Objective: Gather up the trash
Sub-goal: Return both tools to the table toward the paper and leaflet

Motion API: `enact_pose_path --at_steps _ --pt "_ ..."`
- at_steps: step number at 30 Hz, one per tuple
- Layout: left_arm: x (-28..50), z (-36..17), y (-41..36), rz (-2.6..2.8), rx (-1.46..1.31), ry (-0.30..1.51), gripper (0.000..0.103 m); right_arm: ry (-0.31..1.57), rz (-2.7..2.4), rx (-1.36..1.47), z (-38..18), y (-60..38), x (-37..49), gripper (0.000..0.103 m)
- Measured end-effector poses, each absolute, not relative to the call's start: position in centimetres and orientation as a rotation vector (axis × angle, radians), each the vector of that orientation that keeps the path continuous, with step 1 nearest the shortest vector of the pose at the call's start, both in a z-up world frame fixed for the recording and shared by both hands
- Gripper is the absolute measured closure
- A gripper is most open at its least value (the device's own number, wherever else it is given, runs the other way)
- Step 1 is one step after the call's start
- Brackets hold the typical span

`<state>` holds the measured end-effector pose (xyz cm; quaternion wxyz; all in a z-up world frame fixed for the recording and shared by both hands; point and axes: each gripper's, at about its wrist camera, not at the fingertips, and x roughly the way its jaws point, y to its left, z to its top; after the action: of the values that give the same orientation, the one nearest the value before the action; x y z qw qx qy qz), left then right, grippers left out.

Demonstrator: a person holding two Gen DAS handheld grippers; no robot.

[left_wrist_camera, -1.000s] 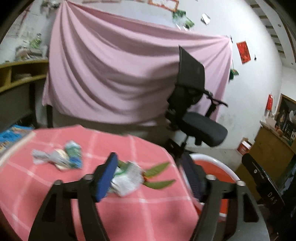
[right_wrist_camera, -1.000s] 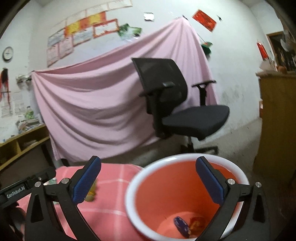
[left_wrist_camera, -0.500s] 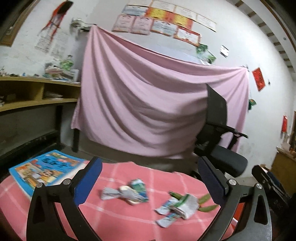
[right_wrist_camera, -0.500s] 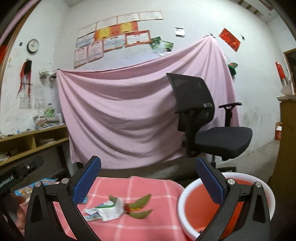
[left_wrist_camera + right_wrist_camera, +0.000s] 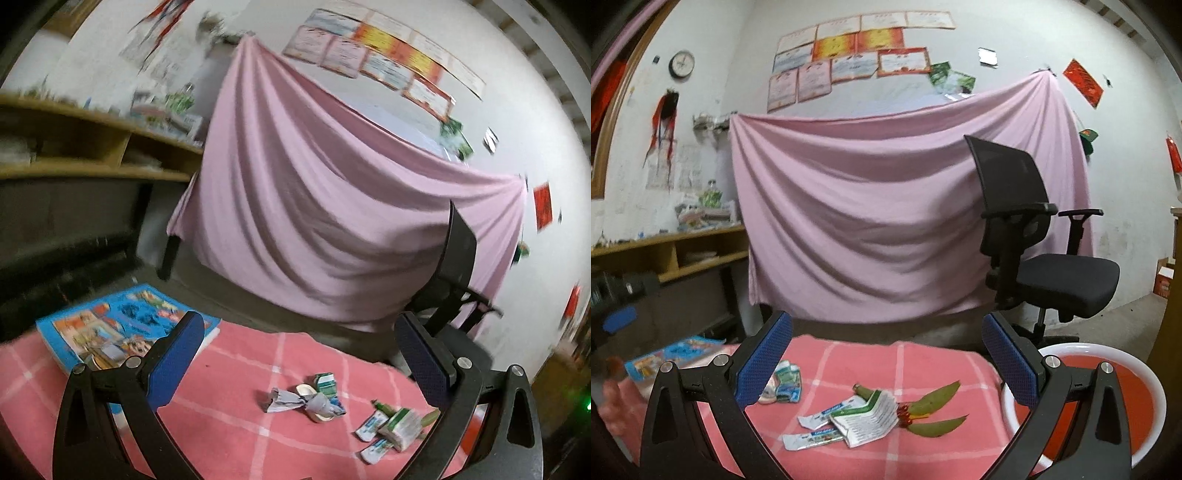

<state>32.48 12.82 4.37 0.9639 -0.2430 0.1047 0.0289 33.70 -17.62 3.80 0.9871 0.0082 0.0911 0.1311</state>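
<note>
- Your left gripper (image 5: 299,363) has its jaws spread wide with nothing between the pads; it hangs above the table (image 5: 229,435), which wears a pink checked cloth.
- Your right gripper (image 5: 886,363) is spread wide too, pinching nothing, above the same cloth.
- The crumpled wrapper wad (image 5: 306,400) lies mid-table, ahead of the left jaws and towards the far edge.
- The folded leaflet (image 5: 866,415) lies near the table's right edge with two torn sachets (image 5: 816,430) touching its left side.
- Green leaves (image 5: 936,408) with red bits sit just right of the leaflet, closest to the right edge.
- A small green packet (image 5: 786,382) lies left of the leaflet, partly behind your right gripper's left pad.
- The red basin (image 5: 1137,402) with a white rim sits just off the table's right edge, below cloth level.
- A picture book (image 5: 118,334) rests on the far left corner.
- Behind: a pink sheet (image 5: 886,206) and an office chair (image 5: 1034,251).
</note>
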Motion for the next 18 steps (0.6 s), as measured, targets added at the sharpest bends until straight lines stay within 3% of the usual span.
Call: enact_pose_path --at_steps 4,18 --pt "32.3 4.5 14.9 0.085 -0.552 0.221 0.002 0.240 0.257 -0.038 3.0 -16.9 34.3 0.000" --pt "34.8 2.1 12.3 0.144 -0.293 0.386 0.002 0.290 0.254 -0.070 2.3 -17.6 35.3 0.000"
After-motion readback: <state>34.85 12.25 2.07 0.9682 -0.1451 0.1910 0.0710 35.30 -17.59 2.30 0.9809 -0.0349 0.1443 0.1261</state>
